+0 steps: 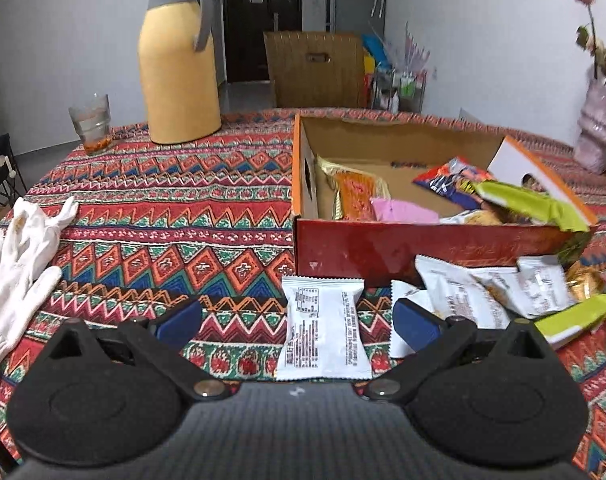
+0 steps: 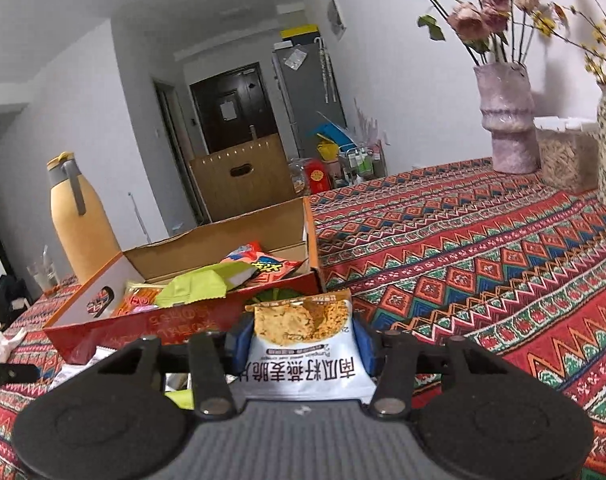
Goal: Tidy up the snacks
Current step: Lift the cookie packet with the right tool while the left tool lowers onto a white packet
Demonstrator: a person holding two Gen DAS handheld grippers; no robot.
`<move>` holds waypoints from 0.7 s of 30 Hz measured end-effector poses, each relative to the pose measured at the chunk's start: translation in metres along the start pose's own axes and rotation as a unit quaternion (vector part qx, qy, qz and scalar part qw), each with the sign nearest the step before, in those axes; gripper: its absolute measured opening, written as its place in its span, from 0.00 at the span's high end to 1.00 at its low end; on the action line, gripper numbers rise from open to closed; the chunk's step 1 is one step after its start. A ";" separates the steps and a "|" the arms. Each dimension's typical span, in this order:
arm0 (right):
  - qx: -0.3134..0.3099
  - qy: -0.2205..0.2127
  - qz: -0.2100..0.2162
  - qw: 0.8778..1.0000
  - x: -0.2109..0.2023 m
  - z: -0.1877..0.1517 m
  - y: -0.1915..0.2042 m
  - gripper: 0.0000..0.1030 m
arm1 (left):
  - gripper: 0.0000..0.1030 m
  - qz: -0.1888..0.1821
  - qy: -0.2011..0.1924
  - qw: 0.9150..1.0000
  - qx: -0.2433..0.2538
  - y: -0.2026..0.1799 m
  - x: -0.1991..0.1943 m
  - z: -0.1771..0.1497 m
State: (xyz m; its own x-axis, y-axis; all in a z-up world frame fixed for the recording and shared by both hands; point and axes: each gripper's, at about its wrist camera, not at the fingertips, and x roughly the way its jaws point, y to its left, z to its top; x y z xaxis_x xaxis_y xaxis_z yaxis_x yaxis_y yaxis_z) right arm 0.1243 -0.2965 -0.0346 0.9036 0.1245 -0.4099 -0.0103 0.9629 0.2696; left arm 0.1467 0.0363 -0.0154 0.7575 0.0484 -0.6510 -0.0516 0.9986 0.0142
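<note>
One white packet [image 2: 303, 344] in right gripper [image 2: 303, 344] jaws, label "南瓜籽燕麦脆"

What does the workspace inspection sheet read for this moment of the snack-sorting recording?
Surface: table under a patterned cloth.
Job's things: open cardboard box already holding several snack packets; white packet flat on the cloth before it; loose pile of packets at the box's near right.
Clutter: white gloves, yellow thermos, drinking glass, two flower vases.
Grippers: left gripper open, astride the white packet; right gripper shut on an oat crisp packet.
Cables: nothing seen.
Surroundings: dark door, fridge, wooden chair back.
</note>
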 end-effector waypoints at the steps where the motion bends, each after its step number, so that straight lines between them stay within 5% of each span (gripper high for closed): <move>1: 0.002 0.000 0.000 1.000 0.000 -0.001 -0.001 0.53 | 0.00 0.002 0.007 1.000 -0.003 0.000 0.006 0.001; 12: 0.006 0.000 0.005 1.000 0.001 -0.004 -0.002 0.52 | 0.00 0.008 0.065 0.998 -0.017 -0.001 0.057 -0.003; 21: 0.011 -0.005 0.014 1.000 -0.001 -0.004 -0.003 0.51 | 0.00 0.003 0.056 0.998 -0.009 0.000 0.062 -0.004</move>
State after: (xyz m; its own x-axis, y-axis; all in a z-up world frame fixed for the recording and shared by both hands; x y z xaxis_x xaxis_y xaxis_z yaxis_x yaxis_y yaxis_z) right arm 0.1216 -0.2985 -0.0380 0.9070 0.1481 -0.3942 -0.0258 0.9539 0.2990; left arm 0.1910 0.0391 -0.0582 0.6791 0.0513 -0.7322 -0.0692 0.9976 0.0057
